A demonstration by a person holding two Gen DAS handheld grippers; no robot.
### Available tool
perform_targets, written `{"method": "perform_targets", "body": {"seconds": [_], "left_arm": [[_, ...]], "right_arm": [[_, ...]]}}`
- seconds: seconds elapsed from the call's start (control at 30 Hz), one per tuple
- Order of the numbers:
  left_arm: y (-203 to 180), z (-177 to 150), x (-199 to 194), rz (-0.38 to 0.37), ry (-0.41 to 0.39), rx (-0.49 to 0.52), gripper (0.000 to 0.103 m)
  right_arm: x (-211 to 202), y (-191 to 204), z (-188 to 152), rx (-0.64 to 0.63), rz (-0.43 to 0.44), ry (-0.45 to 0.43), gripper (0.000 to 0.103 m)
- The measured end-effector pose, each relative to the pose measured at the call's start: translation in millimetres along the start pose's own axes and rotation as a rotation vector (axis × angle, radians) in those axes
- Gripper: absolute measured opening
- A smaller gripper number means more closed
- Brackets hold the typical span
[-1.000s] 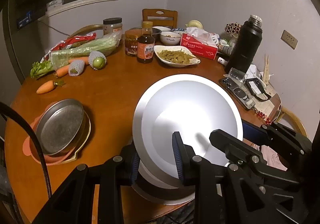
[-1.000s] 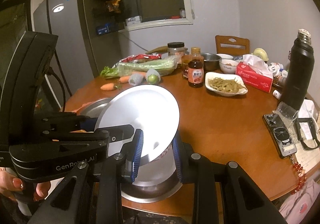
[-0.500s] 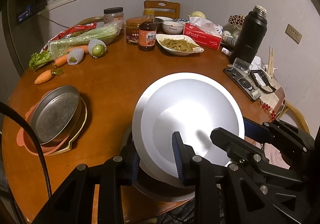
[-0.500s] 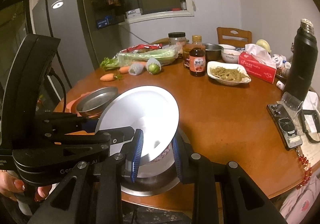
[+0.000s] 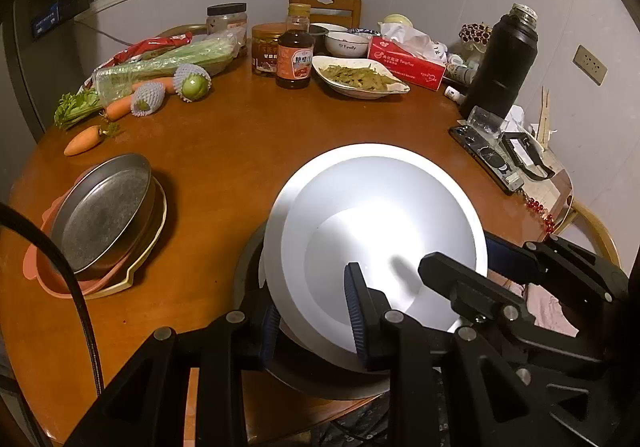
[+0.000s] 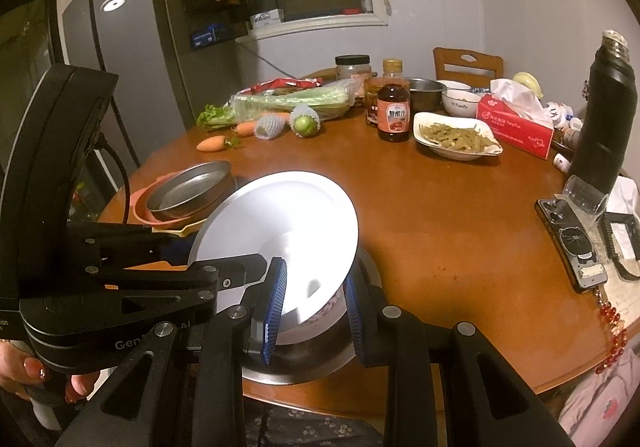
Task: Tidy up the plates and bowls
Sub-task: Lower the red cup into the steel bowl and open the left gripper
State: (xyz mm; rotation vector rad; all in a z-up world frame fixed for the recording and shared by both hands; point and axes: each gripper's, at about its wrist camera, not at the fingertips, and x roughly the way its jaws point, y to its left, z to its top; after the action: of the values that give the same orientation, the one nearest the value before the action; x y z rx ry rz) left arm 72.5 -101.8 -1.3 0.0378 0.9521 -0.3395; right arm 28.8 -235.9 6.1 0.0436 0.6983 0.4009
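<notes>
Both claws clench the white plate: left claw, right claw. The white plate tilts over a steel basin at the table's near edge. Lower it level, keeping both grips even, then release together.

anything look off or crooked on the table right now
The white plate sits steeply tilted, pinched at its near rim between both hand-held grippers, left and right, over a steel dish. The steel pan also rests askew on the orange bowl. Nothing looks spilled or broken.
</notes>
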Motion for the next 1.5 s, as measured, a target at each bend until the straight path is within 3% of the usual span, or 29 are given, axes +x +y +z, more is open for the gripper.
{"method": "perform_targets", "body": {"seconds": [1.5], "left_arm": [[5.7,-6.3,3.8,0.038,-0.001,0.004,0.031]], "right_arm": [[22.5,0.5,-7.8,-0.004,0.012,0.067,0.031]]}}
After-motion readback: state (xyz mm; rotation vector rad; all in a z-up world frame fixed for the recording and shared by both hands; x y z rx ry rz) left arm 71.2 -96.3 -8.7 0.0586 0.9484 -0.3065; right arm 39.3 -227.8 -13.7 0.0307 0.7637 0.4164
